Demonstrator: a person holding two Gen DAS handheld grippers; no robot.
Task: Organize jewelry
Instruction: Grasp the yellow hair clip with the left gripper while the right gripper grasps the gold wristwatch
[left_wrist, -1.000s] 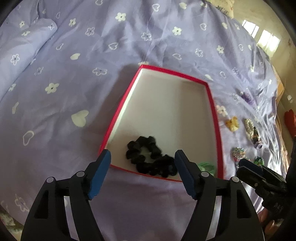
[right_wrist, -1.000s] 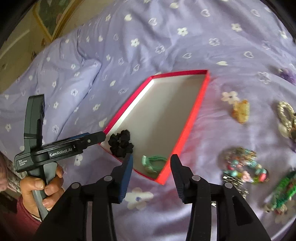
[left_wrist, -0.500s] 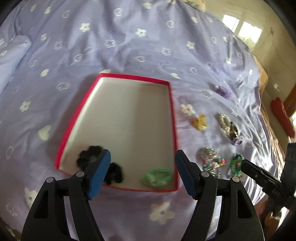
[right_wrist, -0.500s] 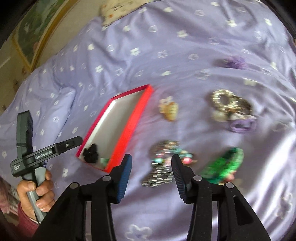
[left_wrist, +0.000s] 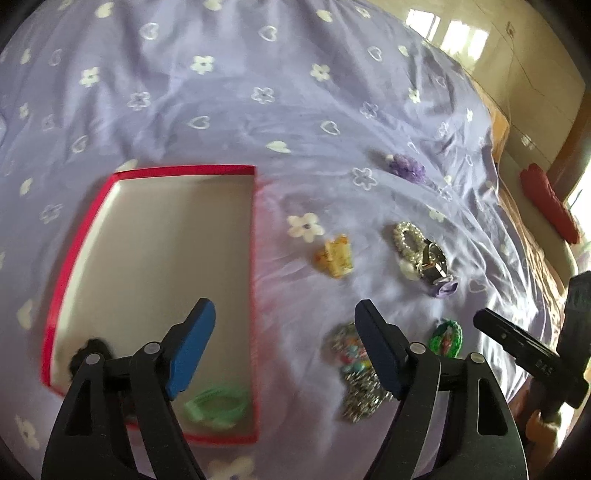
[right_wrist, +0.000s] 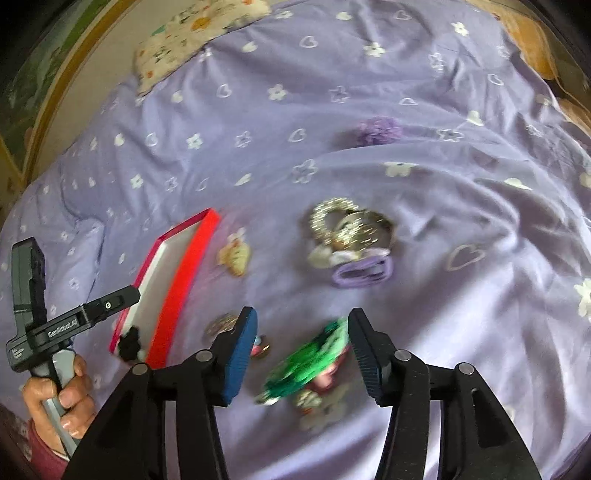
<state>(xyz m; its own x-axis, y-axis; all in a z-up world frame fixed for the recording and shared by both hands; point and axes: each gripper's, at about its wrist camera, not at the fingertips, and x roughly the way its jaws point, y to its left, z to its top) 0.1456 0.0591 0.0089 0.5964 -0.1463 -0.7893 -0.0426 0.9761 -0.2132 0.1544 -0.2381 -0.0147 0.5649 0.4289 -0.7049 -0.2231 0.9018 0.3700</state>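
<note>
— Both tongs are seen with their fingers spread apart and nothing held between them. The left tongs (left_wrist: 284, 347) are poised over the near right edge of the red-rimmed box (left_wrist: 254, 258), and the right tongs (right_wrist: 301, 343) are hung above the green bracelet (right_wrist: 310, 363).

— What is found inside the box?

— A black scrunchie (left_wrist: 90, 349) is seen in the near left corner, partly hidden behind a finger, and a pale green hair tie (left_wrist: 218, 406) is laid in the near right corner. The rest of the white floor is bare.

— And the jewelry outside it?

— It is scattered on the lilac bedspread (left_wrist: 229, 110), right of the box. A yellow clip (left_wrist: 334, 256) is placed nearest the box. Further right, a silver beaded ring with a watch (left_wrist: 419, 251) is bunched against a lilac clip (right_wrist: 362, 271). A multicoloured beaded piece (left_wrist: 354, 373) is partly covered by the left tongs' right finger. A purple scrunchie (right_wrist: 378, 131) is set well apart, further up the bed.

— Is contact made with the green bracelet?

— That cannot be told; the bracelet is blurred.
</note>
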